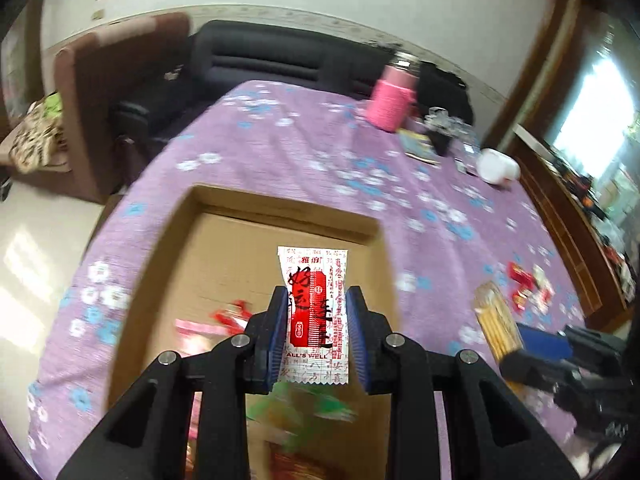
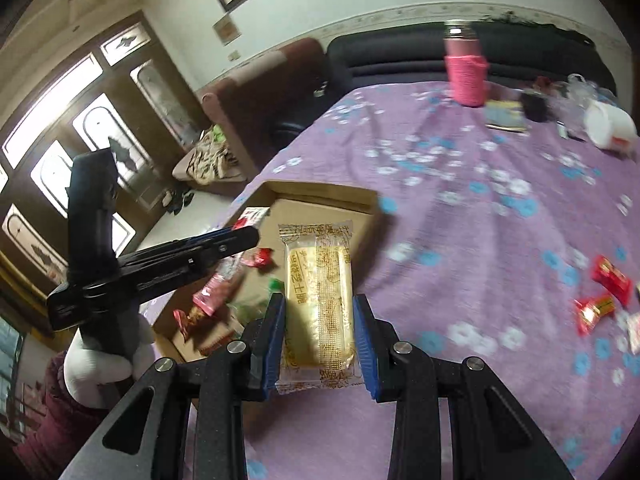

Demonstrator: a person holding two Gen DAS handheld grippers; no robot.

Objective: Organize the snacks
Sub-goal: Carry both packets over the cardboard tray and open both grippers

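- Left wrist view: left claw (image 1: 317, 334) clamped on a red-and-white snack packet (image 1: 316, 316), held upright over the open cardboard box (image 1: 172, 240) on the purple flowered table (image 1: 280, 152).
- Already in the box: red, pink and green wrappers (image 1: 224, 322), blurred.
- At the right edge: right claw (image 1: 536, 344) carrying a yellow pack; loose red candies (image 1: 528, 284) beyond it on the cloth.
- Far end of the table: pink-sleeved bottle (image 1: 394, 96) and a white container (image 1: 498, 166), well apart from the box.
- Right wrist view: right claw (image 2: 319, 338) clamped on a clear-wrapped yellow wafer bar (image 2: 318, 304), hovering near the box's right side, seemingly not yet over the opening.
- Left claw (image 2: 236, 240) seen side-on above the box, packet end poking past its tip.
- Risk: both claws converging on one box, so a likely knock between them if released together.
- Risk: wafer bar let go too early, landing on the rim or cloth instead of inside.
- Risk: slick wrappers pinched only at the sides, so a possible slip during fast travel.
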